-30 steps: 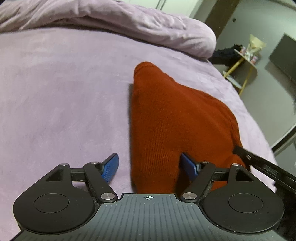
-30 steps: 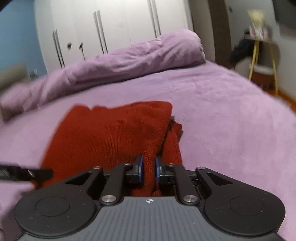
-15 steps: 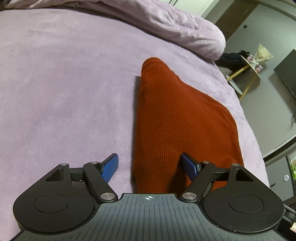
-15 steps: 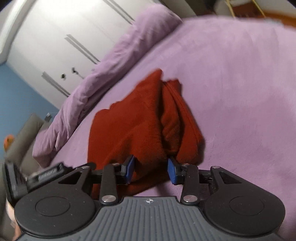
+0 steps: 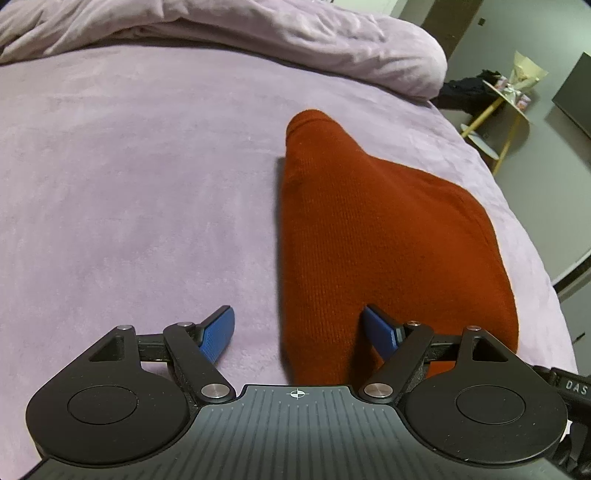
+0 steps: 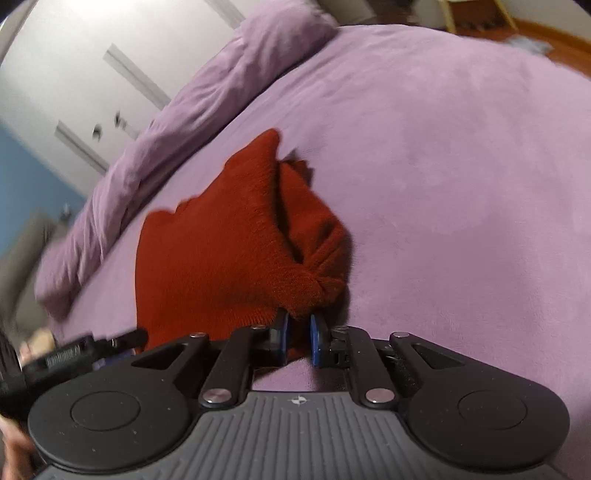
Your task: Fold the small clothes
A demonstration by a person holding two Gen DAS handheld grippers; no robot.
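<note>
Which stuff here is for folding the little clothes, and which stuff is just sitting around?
For the job:
- red knit garment
- right gripper, jaws just closed, pinching its bunched corner
- left gripper, open over its near edge

Just sitting around:
- purple duvet
- yellow side table
- white wardrobe

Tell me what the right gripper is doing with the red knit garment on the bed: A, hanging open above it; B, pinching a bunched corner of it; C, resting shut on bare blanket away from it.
B: the right gripper has just closed, and its blue pads pinch a gathered corner of the red garment.
</note>
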